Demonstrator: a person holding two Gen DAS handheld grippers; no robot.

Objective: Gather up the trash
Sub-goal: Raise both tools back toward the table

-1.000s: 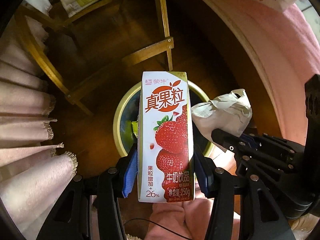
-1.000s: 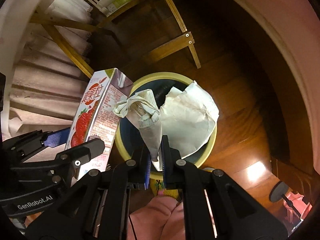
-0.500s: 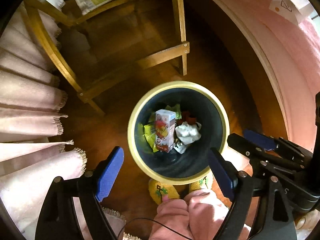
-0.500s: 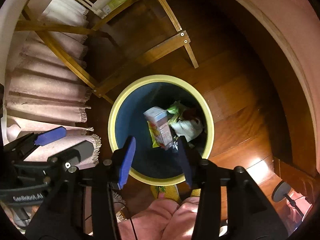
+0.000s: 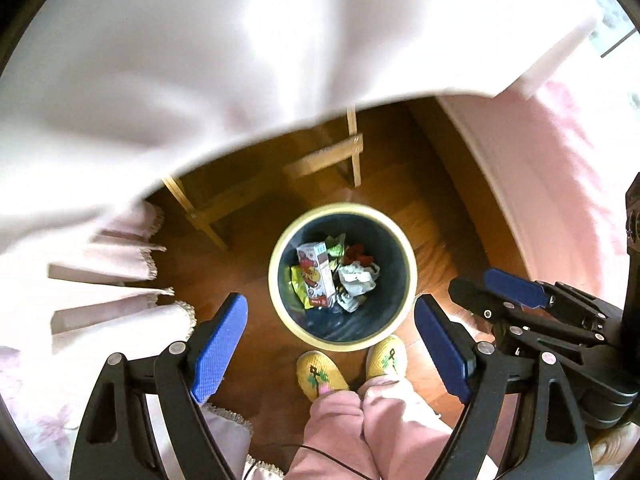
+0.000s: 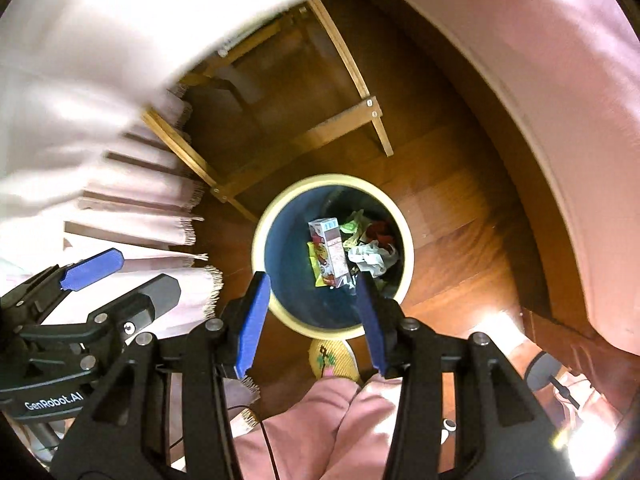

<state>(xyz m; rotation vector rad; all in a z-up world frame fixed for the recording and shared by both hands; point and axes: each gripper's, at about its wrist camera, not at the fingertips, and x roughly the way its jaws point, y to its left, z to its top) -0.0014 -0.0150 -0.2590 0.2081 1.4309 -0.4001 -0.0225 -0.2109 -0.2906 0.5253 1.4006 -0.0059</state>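
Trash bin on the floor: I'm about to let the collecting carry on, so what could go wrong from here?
1. The tablecloth hangs low over both views; the open left gripper or right gripper might snag its fringe.
2. The slippers stand right against the trash bin; a step could tip it.
3. The milk carton leans on the crumpled paper and wrappers, so later items may pile unevenly.

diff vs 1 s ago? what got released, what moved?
Both grippers let go: the milk carton left the left gripper and the crumpled paper the right gripper; both now lie in the bin. Jaws have opened, empty, and both grippers rose. The bin has not moved.
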